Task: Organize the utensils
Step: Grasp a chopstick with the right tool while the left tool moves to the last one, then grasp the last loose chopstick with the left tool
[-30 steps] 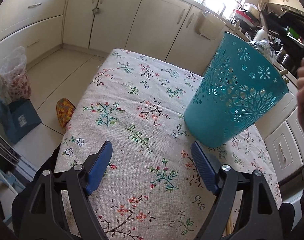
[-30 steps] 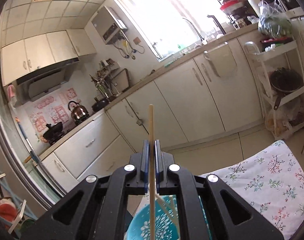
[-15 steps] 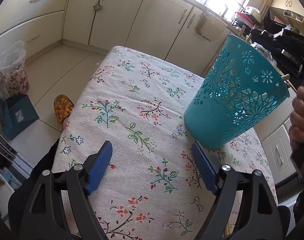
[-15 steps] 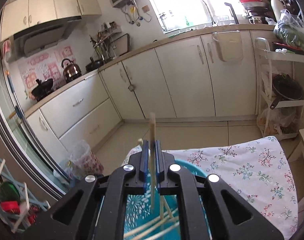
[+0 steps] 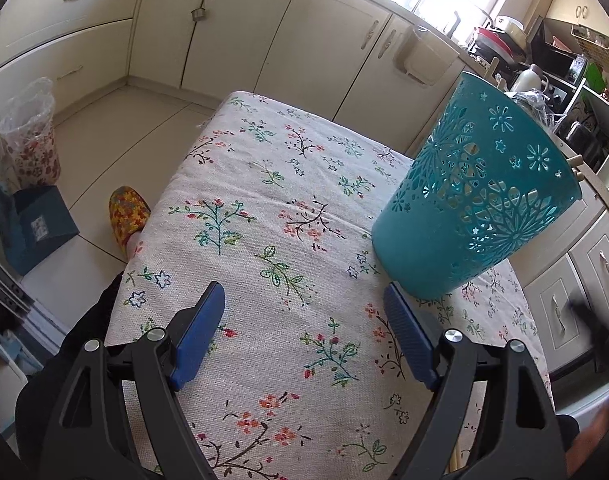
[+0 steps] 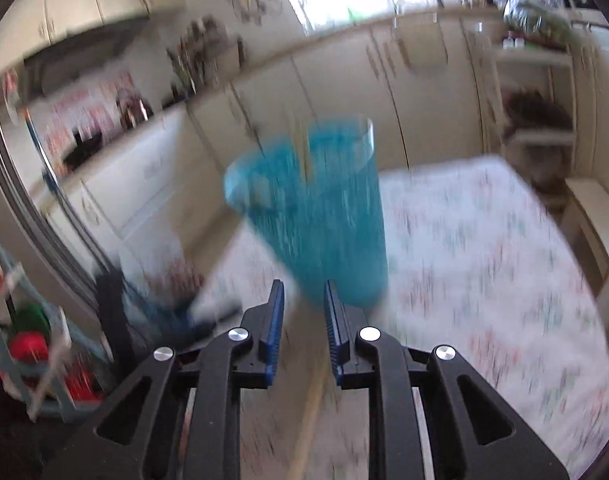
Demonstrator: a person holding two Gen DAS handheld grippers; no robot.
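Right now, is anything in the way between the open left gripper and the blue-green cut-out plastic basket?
Nothing visible. The left gripper hangs open above the flowery tablecloth, and only bare cloth lies between it and the teal plastic basket.

I find no writing that I can read in either view. The dark blue box (image 5: 40, 224) on the floor carries a small white label (image 5: 37, 227), but its marks are too small for me to make out. The red-and-white sheets (image 6: 92, 108) on the far wall are smeared by blur, so whatever is printed there stays illegible to me.
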